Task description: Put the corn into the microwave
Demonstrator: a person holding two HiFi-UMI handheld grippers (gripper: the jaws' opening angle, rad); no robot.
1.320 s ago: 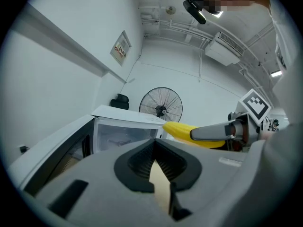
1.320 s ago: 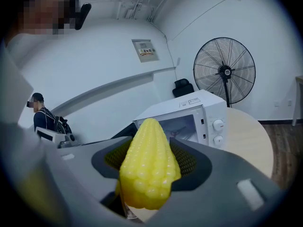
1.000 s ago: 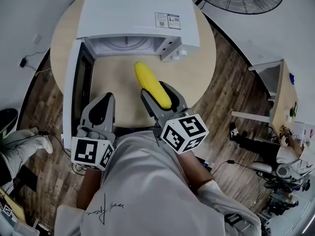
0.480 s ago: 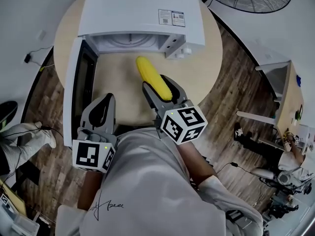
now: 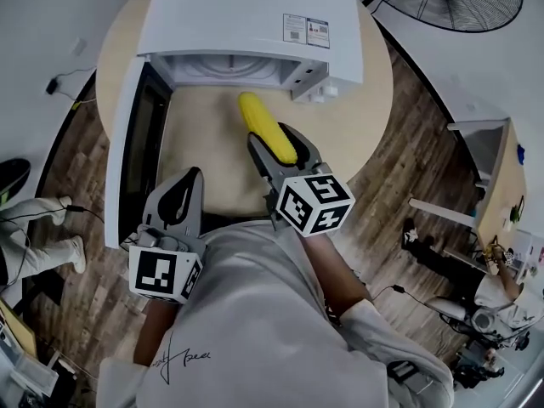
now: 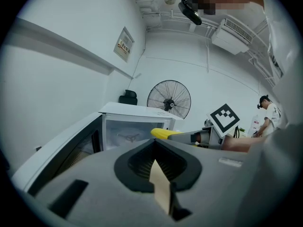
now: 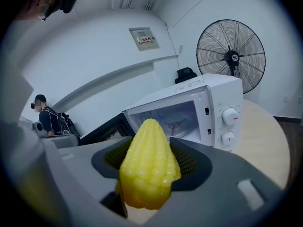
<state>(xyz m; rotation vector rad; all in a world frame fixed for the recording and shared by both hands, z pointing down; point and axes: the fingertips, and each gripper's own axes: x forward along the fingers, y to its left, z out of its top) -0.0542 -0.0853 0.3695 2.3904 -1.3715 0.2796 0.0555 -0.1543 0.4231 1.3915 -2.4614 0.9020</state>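
1. my right claw (image 5: 272, 138) is clamped on the corn (image 5: 263, 121), with the cob's tip pointing ahead at the microwave (image 5: 246, 15).
2. the corn hangs over the counter (image 5: 361, 117), just short of the open cavity and not yet inside. the door (image 5: 127, 134) stands swung wide on the left.
3. my left claw (image 5: 177, 198) sits near the door's edge, tips together, with nothing in it.
4. i judge this to be the carry-in step. next i need to push the cob forward through the opening, clear of the frame beside the dials (image 7: 230, 115), then lower it onto the turntable (image 7: 175, 122) and let go.
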